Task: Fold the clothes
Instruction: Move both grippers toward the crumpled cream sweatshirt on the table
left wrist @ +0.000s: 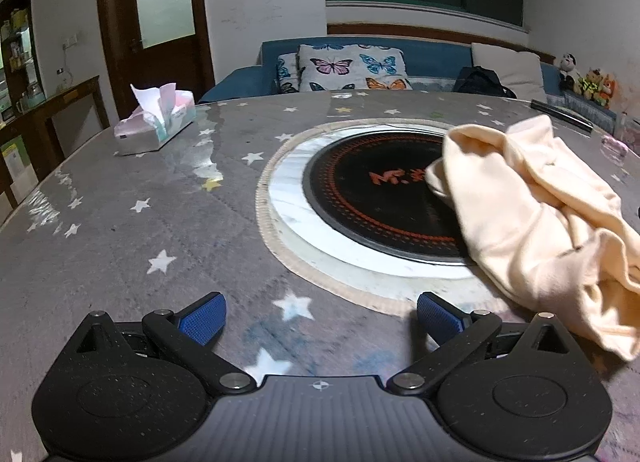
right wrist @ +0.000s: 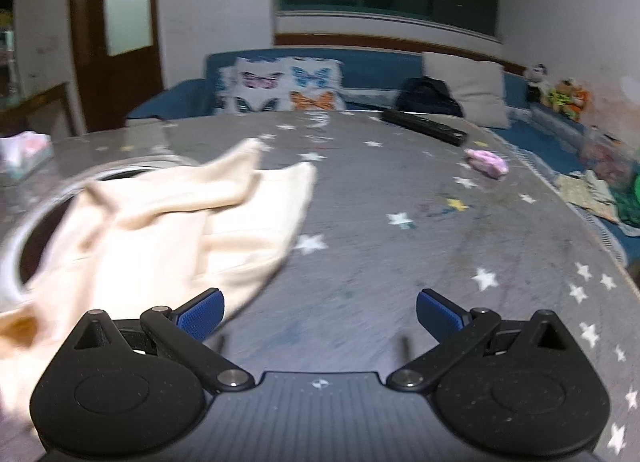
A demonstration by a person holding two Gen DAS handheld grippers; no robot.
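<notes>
A crumpled cream garment [left wrist: 536, 214] lies in a heap on the grey star-patterned tablecloth [left wrist: 160, 222], partly over the round black cooktop [left wrist: 372, 198]. My left gripper [left wrist: 320, 316] hovers open to the left of the garment, with only bare tablecloth between its blue pads [left wrist: 202, 320]. In the right wrist view the same garment [right wrist: 168, 230] lies left of my right gripper [right wrist: 320, 314]. That gripper is open too, its left pad [right wrist: 200, 316] close to the cloth's near edge. This view is motion-blurred.
A tissue box [left wrist: 156, 122] stands at the table's far left. A black bar [right wrist: 424, 126] and a small pink object [right wrist: 486, 162] lie at the far right. A blue sofa with butterfly cushions [left wrist: 344, 66] sits behind the table. More fabric [right wrist: 600, 190] lies off the right edge.
</notes>
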